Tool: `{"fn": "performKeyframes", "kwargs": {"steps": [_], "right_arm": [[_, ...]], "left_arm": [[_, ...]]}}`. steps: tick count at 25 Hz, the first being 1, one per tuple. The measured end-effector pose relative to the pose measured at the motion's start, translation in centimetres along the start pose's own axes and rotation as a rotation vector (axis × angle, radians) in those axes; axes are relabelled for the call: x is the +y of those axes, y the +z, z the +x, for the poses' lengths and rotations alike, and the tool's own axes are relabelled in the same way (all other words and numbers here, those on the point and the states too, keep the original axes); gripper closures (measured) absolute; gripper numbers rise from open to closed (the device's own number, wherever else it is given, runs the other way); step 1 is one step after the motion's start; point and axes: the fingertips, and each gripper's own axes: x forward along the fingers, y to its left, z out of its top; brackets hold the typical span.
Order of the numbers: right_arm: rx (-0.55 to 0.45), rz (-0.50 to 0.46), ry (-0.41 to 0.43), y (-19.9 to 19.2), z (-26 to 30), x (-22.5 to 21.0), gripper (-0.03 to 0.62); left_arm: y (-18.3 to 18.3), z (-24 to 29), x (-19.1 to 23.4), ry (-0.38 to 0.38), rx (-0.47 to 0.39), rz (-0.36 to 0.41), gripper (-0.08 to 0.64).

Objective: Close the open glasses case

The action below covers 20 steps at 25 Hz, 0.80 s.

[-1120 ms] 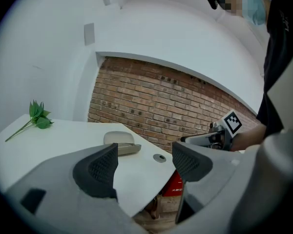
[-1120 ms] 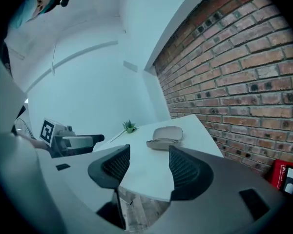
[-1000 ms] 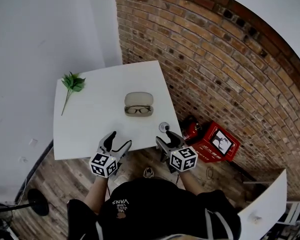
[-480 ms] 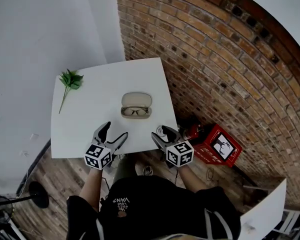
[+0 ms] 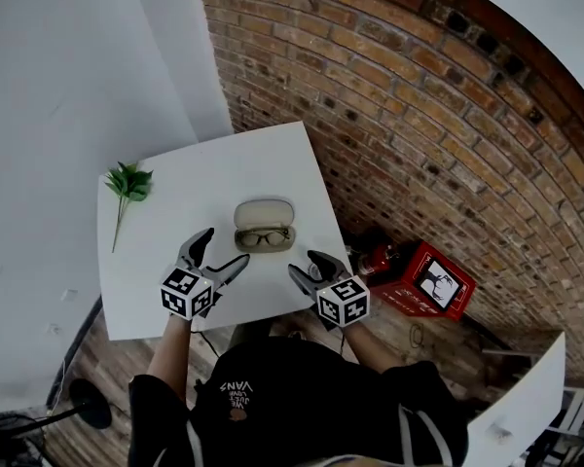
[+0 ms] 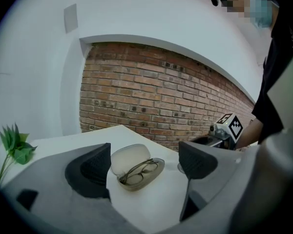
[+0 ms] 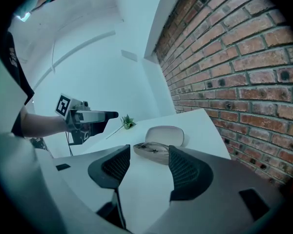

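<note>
An open beige glasses case (image 5: pixel 264 227) lies on the white table (image 5: pixel 165 212), its lid raised at the far side and a pair of glasses (image 5: pixel 264 237) in its tray. My left gripper (image 5: pixel 217 255) hovers over the near left part of the table, short of the case, its jaws opening with nothing between them. In the left gripper view the case (image 6: pixel 136 165) sits ahead between the jaws. My right gripper (image 5: pixel 313 267) hangs at the near right table edge, open and empty. The case (image 7: pixel 158 142) lies just beyond the jaws in the right gripper view.
A green plant sprig (image 5: pixel 125 191) lies at the table's far left. A brick wall (image 5: pixel 419 115) runs along the right side. A red box (image 5: pixel 430 280) stands on the floor to the right. A small round thing (image 6: pixel 181 167) sits on the table near the right gripper.
Both grippers have moved forward over the table toward the case. The left jaws stand wider apart than before. The case has not moved.
</note>
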Motion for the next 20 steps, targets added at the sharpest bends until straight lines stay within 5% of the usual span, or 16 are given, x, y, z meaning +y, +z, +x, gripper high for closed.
{"fn": "performKeyframes", "kwargs": {"steps": [20], "right_arm": [[0.081,0.096,-0.077,-1.5,6.0,-1.6,0.364]], "left_arm": [[-2.8,7.4,4.4,-0.47,0.395,0.316,0.037]]}}
